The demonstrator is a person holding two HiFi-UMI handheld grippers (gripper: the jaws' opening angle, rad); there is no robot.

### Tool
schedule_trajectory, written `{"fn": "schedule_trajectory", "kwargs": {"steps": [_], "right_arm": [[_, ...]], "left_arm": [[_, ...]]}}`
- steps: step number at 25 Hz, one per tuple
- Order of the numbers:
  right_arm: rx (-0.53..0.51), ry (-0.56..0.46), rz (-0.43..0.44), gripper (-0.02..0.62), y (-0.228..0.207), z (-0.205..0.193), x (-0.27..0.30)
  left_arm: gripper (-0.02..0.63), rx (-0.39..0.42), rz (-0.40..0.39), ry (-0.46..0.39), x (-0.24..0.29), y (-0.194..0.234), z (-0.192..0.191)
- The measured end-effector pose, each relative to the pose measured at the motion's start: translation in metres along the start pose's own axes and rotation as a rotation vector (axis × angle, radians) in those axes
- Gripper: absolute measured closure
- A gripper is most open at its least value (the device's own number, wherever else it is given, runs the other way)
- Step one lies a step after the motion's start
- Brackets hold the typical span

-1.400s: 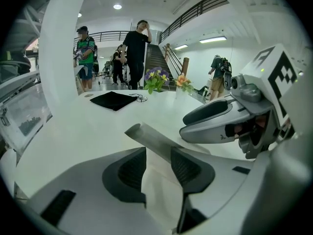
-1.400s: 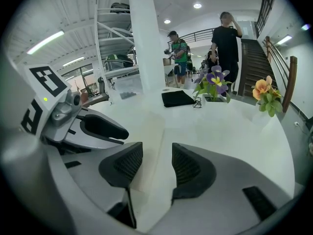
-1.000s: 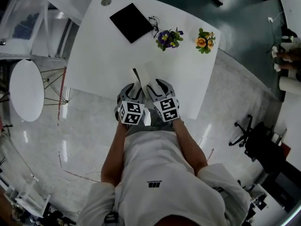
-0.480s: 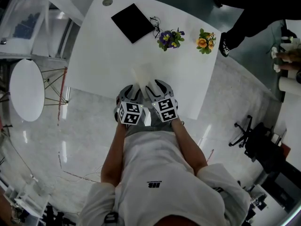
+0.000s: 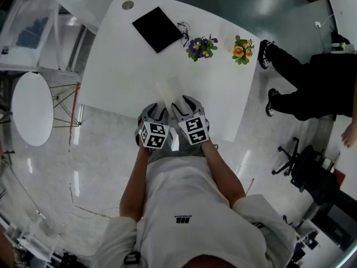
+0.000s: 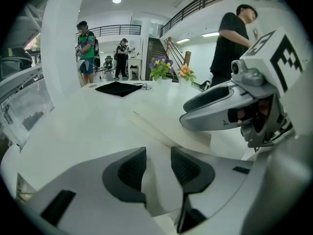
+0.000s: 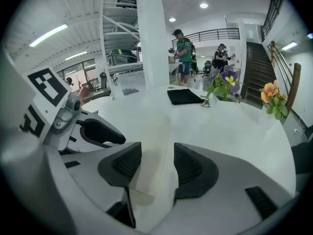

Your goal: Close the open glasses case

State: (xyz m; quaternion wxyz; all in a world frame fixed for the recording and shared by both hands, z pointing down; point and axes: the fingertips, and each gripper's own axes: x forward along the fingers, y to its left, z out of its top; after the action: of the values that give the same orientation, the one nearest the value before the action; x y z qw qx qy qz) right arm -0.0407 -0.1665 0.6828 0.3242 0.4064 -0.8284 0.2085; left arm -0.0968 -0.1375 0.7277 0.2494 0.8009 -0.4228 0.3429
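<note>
The glasses case (image 5: 167, 88) is a pale cream oblong lying closed on the white table (image 5: 122, 71), close to its near edge. Both grippers sit side by side at the case's near end. My left gripper (image 5: 160, 106) has its jaws close together, and the case's end (image 6: 157, 180) lies between the pads. In the right gripper view the case (image 7: 154, 131) runs between the pads of my right gripper (image 7: 158, 168), both sides touching. The right gripper (image 6: 220, 109) hangs over the case's lid (image 6: 166, 131) in the left gripper view.
At the table's far side lie a black cloth (image 5: 157, 27) and a pair of glasses (image 5: 183, 29), with purple flowers (image 5: 201, 45) and orange flowers (image 5: 242, 48) beside them. A person (image 5: 312, 88) stands past the right edge. A round white table (image 5: 32, 108) stands to the left.
A second ago the case stood open with its dark inside showing; now its lid is down. Both grippers stayed almost still. A person walked along the table's far right side.
</note>
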Motion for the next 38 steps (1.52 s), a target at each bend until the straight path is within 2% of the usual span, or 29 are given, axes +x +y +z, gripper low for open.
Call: {"fn": "schedule_trajectory", "kwargs": {"steps": [4, 13, 19, 28, 38], "right_arm": [[-0.024, -0.048, -0.038, 0.388, -0.004, 0.012, -0.013], [-0.045, -0.166, -0.107, 0.394, -0.007, 0.052, -0.06], [-0.063, -0.22, -0.156, 0.403, -0.005, 0.064, -0.095], [-0.066, -0.258, -0.183, 0.405, 0.003, 0.069, -0.123], [-0.071, -0.242, -0.181, 0.41, 0.001, 0.069, -0.123]], "left_arm": [[0.434, -0.002, 0.011, -0.037, -0.013, 0.005, 0.01], [0.434, 0.025, 0.049, -0.209, -0.073, 0.02, 0.058], [0.434, 0.042, 0.069, -0.303, -0.115, 0.021, 0.08], [0.434, 0.065, 0.085, -0.345, -0.151, 0.018, 0.085], [0.434, 0.059, 0.07, -0.369, -0.146, 0.013, 0.095]]}}
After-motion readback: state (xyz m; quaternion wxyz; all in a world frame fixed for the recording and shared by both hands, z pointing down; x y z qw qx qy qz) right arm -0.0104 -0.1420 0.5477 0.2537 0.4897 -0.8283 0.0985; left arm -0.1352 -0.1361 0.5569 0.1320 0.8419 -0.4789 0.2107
